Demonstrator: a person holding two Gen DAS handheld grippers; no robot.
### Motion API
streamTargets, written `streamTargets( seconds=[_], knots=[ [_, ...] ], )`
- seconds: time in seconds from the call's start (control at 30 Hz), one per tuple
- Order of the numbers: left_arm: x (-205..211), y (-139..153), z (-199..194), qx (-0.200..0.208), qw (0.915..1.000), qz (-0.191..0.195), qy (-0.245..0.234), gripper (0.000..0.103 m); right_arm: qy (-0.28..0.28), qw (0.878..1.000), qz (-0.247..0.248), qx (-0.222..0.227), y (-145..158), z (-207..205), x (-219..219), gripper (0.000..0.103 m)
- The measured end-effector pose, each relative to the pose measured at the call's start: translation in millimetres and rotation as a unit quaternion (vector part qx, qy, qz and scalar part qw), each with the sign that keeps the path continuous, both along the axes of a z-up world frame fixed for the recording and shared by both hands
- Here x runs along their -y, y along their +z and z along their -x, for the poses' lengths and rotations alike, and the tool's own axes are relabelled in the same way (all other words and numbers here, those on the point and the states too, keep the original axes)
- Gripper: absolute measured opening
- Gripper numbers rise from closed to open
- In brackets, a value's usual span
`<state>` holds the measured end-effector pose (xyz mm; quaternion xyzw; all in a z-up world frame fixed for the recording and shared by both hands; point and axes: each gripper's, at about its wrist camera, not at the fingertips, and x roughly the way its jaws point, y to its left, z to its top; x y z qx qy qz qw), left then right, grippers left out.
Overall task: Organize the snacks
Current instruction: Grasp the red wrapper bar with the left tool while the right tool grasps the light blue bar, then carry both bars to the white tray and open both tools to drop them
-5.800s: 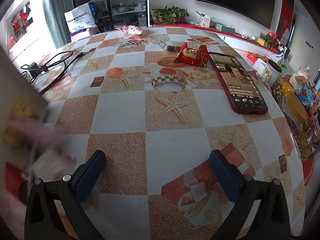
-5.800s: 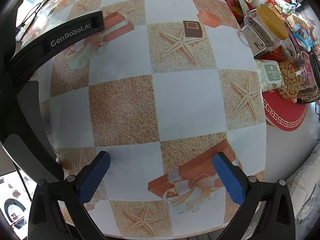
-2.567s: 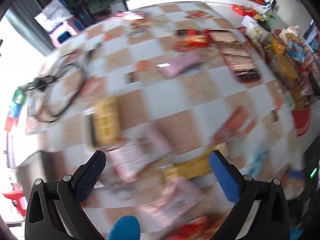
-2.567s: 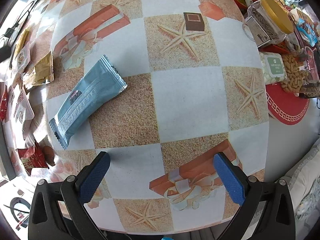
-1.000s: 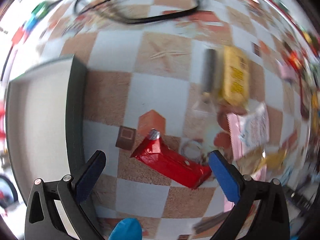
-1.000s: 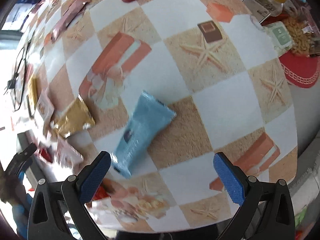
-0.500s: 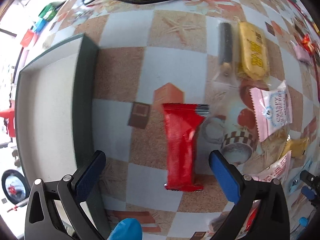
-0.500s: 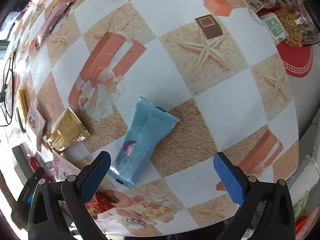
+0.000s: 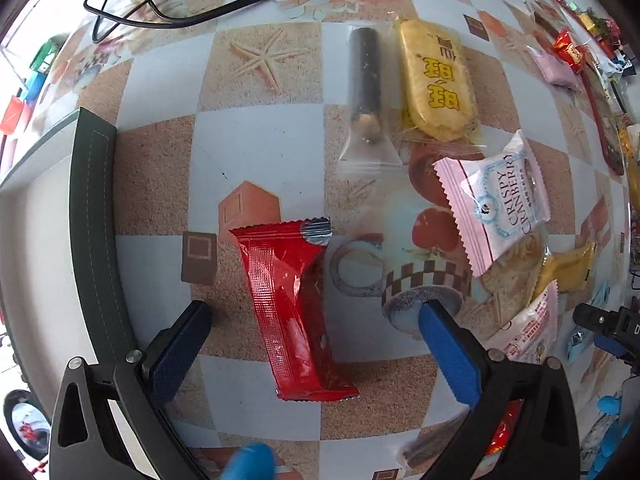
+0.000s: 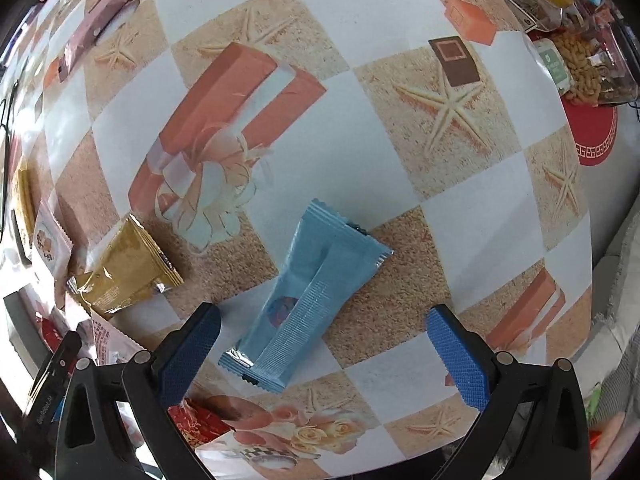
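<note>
In the left wrist view my left gripper [image 9: 312, 344] is open just above the table, its blue fingers on either side of a long red snack packet [image 9: 290, 304] that lies flat. A grey tray [image 9: 90, 240] with a dark rim lies to the left. In the right wrist view my right gripper [image 10: 320, 346] is open over a light blue snack packet [image 10: 310, 300] lying flat and tilted; its lower end sits between the fingers. A gold packet [image 10: 124, 270] lies to its left.
Around the red packet lie a dark stick in a clear wrapper [image 9: 364, 88], a yellow packet [image 9: 438, 80] and a pink cranberry packet [image 9: 496, 200]. Black cables [image 9: 192, 8] run along the far side. Jars of nuts [image 10: 576, 60] stand off the table's right edge.
Both grippers have come down closer to the table. The red packet now lies between my left fingers, and the blue packet's lower end lies between my right fingers.
</note>
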<state>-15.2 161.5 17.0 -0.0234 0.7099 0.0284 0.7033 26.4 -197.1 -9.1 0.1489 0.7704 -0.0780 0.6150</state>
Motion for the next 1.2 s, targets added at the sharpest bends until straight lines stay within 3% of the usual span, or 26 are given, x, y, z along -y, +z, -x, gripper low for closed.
streamTargets(
  seconds=[0.13,0.2,0.3,0.33,0.4,0.43,0.47,0.5,0.63,0.9,1.1,1.2],
  knots=[
    [-19,-7,13,-0.020,0.9998,-0.002,-0.002,0.103,0.030,1.000,0.003,0.001,6,-4,-16,0.102],
    [-15,-9,13,-0.039,0.9992,-0.005,-0.009,0.103,0.044,0.999,0.008,0.009,9,8,-32,0.093],
    [-5,-7,0,-0.032,0.9991,-0.005,-0.029,0.093,0.072,0.997,0.009,0.024,23,1,-43,0.067],
    [1,-6,-2,-0.030,0.9990,-0.004,-0.033,0.086,0.077,0.997,0.009,0.027,26,-1,-44,0.054],
    [16,0,0,-0.022,0.9988,-0.002,-0.043,0.070,0.084,0.996,0.006,0.033,26,8,-55,0.031],
    [21,3,2,-0.017,0.9987,0.001,-0.048,0.053,0.085,0.996,-0.001,0.035,27,8,-57,0.024],
    [24,6,3,-0.014,0.9986,0.003,-0.051,0.032,0.086,0.996,-0.012,0.035,29,7,-57,0.024],
    [26,7,4,-0.014,0.9985,0.005,-0.053,0.024,0.087,0.995,-0.018,0.037,30,7,-57,0.024],
    [30,18,15,-0.004,0.9985,0.005,-0.055,0.023,0.084,0.993,-0.054,0.058,39,50,-48,0.024],
    [32,56,49,0.032,0.9970,0.019,-0.068,0.023,0.087,0.989,-0.088,0.085,77,71,-58,0.024],
    [25,80,66,0.051,0.9965,0.023,-0.062,0.023,0.098,0.985,-0.104,0.100,88,75,-60,0.024],
    [21,78,62,0.054,0.9966,0.028,-0.056,0.023,0.108,0.982,-0.110,0.105,97,74,-67,0.024]
  ],
)
